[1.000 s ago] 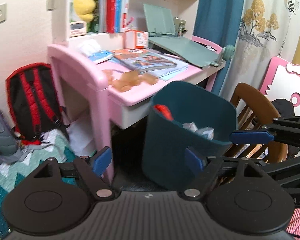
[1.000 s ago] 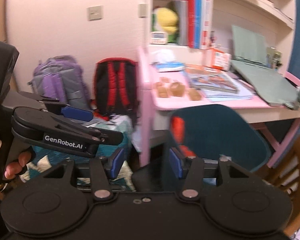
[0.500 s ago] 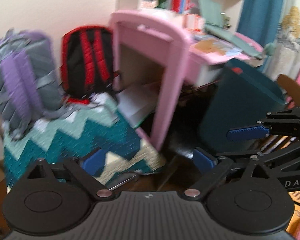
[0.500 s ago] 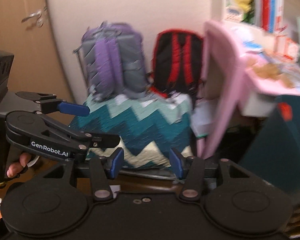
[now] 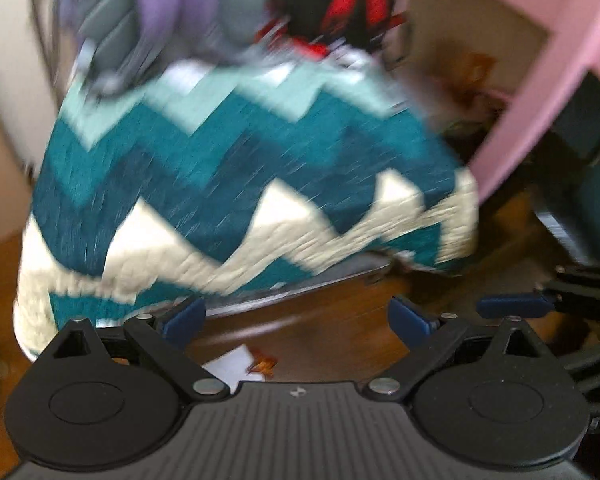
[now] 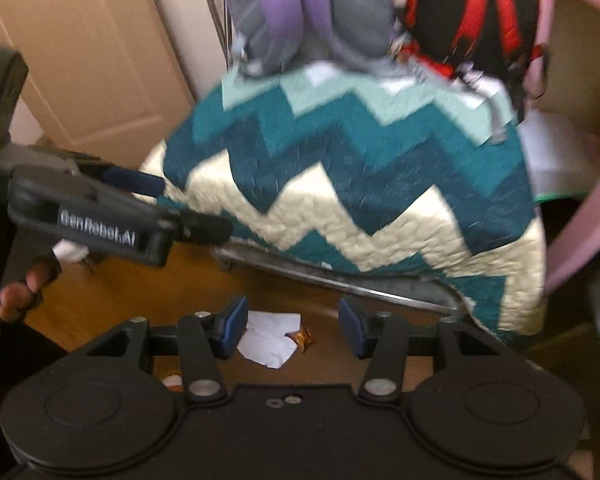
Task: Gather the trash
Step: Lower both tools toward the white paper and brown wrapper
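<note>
Both of my tongs hang over the brown wooden floor (image 6: 100, 304) with nothing between their blue pads. My left tongs (image 5: 296, 322) are spread wide, and my right tongs (image 6: 290, 330) are parted too, though less widely. Between the right fingers, flat on the floor, lies a crumpled white scrap of paper (image 6: 270, 338), and touching its right edge is a small orange-brown wrapper (image 6: 302, 336). From the left wrist view the same paper (image 5: 234, 366) and wrapper (image 5: 264, 364) lie just ahead of the tool body, nearer the left finger than the right. Another small white and orange bit (image 6: 172, 382) shows at the lower edge of the floor in the right wrist view, half hidden by my tool. Behind the trash stands something draped with a teal, cream and pale green zigzag quilt (image 6: 360, 184), its lower edge near a metal bar (image 6: 340, 280). On top of the quilt lean a grey and purple backpack (image 6: 300, 16) and a red and black backpack (image 6: 472, 12). A pink counter leg (image 5: 540, 92) rises beside the quilt. Much of the left view is blurred.
</note>
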{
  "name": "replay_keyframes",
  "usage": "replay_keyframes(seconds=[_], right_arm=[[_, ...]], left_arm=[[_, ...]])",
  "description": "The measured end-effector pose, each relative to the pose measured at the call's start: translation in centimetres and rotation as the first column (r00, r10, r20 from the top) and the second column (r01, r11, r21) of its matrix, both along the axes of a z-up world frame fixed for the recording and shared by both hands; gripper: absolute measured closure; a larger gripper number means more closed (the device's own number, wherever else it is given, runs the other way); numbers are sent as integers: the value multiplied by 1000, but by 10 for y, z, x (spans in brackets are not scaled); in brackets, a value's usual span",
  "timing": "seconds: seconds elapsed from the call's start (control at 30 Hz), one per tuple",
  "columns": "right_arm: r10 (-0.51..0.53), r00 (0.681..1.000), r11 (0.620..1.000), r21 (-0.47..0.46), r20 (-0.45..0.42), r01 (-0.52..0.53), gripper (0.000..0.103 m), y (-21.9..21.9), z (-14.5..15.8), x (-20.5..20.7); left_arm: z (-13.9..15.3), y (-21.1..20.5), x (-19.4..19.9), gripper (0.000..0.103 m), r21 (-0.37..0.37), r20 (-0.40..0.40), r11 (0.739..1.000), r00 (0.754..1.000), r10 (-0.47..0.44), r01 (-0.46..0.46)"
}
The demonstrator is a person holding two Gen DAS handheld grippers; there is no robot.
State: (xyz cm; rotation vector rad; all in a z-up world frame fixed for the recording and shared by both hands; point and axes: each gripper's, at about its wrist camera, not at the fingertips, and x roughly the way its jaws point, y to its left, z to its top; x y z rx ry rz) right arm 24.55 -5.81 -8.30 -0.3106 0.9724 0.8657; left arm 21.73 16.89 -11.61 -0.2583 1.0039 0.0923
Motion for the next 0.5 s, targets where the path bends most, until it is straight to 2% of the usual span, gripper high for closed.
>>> replay_keyframes(seconds=[0.13, 0.23, 0.37, 0.5], right_arm=[[9, 996, 999, -40, -86, -12, 53, 28, -71, 17], [-37, 982, 996, -87, -184, 22, 53, 46, -122, 35], [-146, 941, 986, -128, -304, 111, 53, 66, -185, 61], [-236, 902, 966, -185, -361, 179, 53, 83, -240, 82]], left_arm=[[-75, 27, 13, 5, -2, -127, 997, 989, 74, -75], [-126, 44, 20, 5, 3, -209, 993, 971, 115, -117], [-182, 67, 27, 5, -40, -293, 990, 948, 121, -138], [-227, 76, 39, 5, -11, -326, 996, 942, 75, -83]])
